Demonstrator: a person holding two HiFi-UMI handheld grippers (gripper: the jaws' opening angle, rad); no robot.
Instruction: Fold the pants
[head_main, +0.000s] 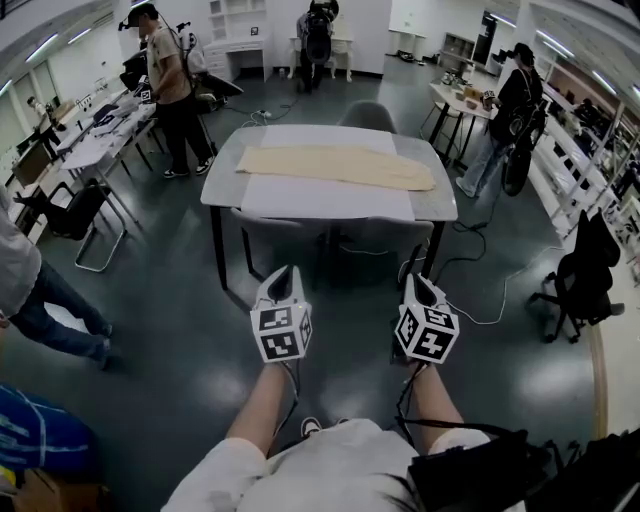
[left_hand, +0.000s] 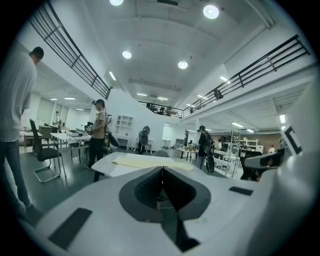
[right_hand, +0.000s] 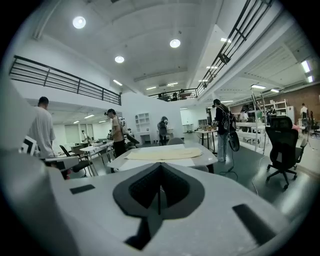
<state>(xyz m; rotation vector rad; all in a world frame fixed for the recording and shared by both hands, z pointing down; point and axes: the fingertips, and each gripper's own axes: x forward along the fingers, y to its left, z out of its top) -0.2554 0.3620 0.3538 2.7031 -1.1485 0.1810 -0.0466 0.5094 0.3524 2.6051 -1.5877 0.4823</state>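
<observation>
Cream pants (head_main: 338, 165) lie flat and lengthwise on a white sheet on a grey table (head_main: 440, 204) across the floor from me. The left gripper (head_main: 283, 274) and right gripper (head_main: 416, 282) hover side by side over the dark floor, well short of the table and pointing at it. Each has its jaws pressed together with nothing between them. In the left gripper view the pants (left_hand: 150, 162) show beyond the shut left gripper (left_hand: 162, 171). The right gripper view shows the pants (right_hand: 165, 154) past the shut right gripper (right_hand: 160, 169).
Grey chairs (head_main: 275, 232) are tucked under the table's near side, another (head_main: 367, 115) at the far side. A cable (head_main: 490, 300) trails on the floor right of the table. A black office chair (head_main: 580, 275) stands right. People stand at left (head_main: 175, 90) and right (head_main: 505, 115).
</observation>
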